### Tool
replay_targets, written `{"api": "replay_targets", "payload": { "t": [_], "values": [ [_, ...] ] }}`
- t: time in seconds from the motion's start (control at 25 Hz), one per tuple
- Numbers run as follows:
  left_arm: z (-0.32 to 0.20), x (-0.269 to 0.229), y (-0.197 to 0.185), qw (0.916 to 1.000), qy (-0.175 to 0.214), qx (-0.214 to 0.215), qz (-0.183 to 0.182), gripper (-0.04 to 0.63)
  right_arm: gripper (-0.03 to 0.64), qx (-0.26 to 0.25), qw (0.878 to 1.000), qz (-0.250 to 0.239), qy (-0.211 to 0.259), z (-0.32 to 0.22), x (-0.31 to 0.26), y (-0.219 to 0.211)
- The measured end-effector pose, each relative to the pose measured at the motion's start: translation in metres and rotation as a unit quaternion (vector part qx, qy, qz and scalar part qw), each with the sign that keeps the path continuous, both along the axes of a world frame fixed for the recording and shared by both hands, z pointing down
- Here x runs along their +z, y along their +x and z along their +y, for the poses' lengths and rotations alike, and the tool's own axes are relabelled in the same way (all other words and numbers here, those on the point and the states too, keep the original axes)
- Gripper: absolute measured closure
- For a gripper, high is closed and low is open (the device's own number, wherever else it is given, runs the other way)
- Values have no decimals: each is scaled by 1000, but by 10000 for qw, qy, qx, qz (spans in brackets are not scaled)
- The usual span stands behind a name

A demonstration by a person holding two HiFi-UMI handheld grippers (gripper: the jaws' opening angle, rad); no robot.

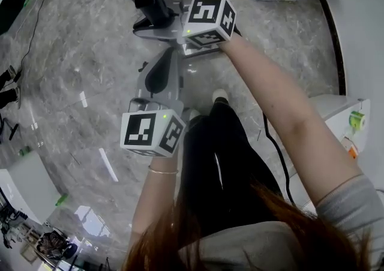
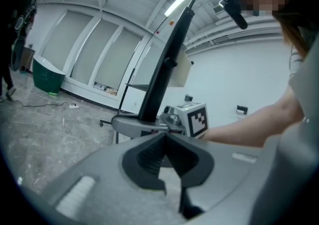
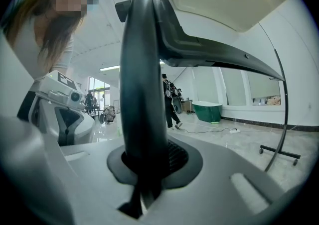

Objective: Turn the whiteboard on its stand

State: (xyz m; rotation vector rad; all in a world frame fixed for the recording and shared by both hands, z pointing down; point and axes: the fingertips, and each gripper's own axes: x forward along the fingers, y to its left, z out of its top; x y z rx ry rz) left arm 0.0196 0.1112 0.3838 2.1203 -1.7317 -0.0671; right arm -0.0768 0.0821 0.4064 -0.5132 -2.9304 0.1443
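1 whiteboard edge (image 3: 142,69) sits clamped in right tongs (image 3: 144,162).

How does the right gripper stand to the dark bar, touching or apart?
Touching. The right gripper view shows the jaws of the right gripper shut on the dark bar, with no gap on either side.

No word, number or brand can be read anywhere. The near marker cube (image 1: 153,134) and far marker cube (image 1: 209,20) bear only black-and-white square patterns. The label (image 1: 357,121) on the white cabinet (image 1: 336,108) is too small to read.
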Motion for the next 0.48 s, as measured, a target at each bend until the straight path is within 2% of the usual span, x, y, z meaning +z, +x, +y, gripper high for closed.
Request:
{"api": "replay_targets", "payload": {
  "t": [0.2, 0.48],
  "values": [
    [33, 8, 7, 9999, -60, -111, 9, 598, 583, -159, 9999, 13, -12, 27, 2, 11],
    [42, 9, 16, 9989, -149, -356, 271, 598, 580, -361, 9993, 85, -45, 34, -9, 16]
  ]
}}
